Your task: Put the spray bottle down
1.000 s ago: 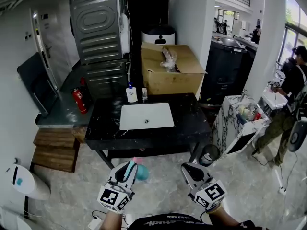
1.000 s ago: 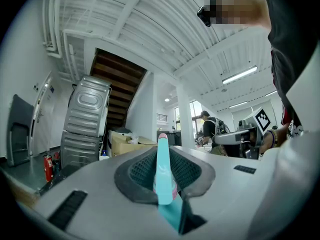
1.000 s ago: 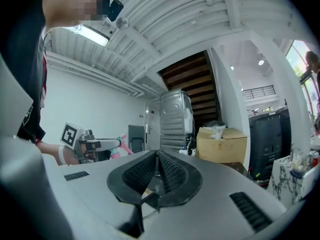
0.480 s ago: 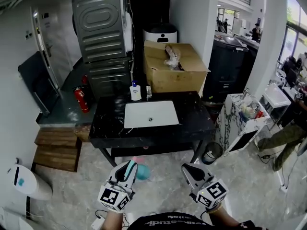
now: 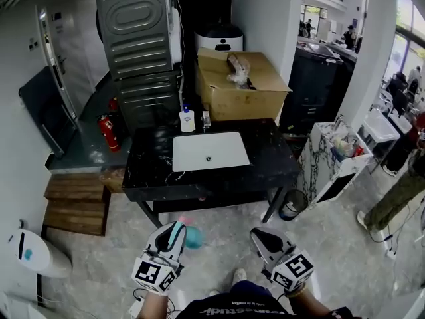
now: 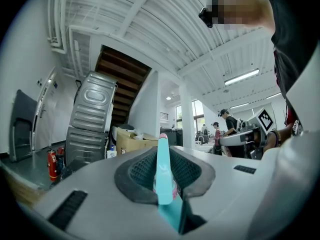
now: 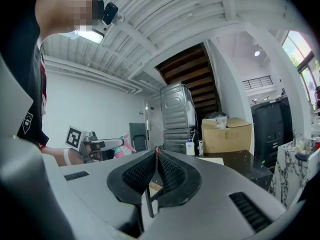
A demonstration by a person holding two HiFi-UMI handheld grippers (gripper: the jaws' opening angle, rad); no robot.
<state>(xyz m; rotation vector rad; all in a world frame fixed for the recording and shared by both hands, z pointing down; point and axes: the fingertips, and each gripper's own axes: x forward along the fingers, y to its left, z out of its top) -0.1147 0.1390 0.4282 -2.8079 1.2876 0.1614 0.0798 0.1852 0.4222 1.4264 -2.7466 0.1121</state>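
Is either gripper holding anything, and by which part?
Left gripper clamps the spray bottle by a slim teal part near its pink top; right gripper holds nothing.

No legible text or labels

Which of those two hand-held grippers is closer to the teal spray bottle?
Left. The left gripper is clamped on the spray bottle; the right gripper is apart, to its right, jaws together.

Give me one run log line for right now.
left gripper: shut on spray bottle | right gripper: shut, empty | stage: bottle not yet set down | black table: ahead
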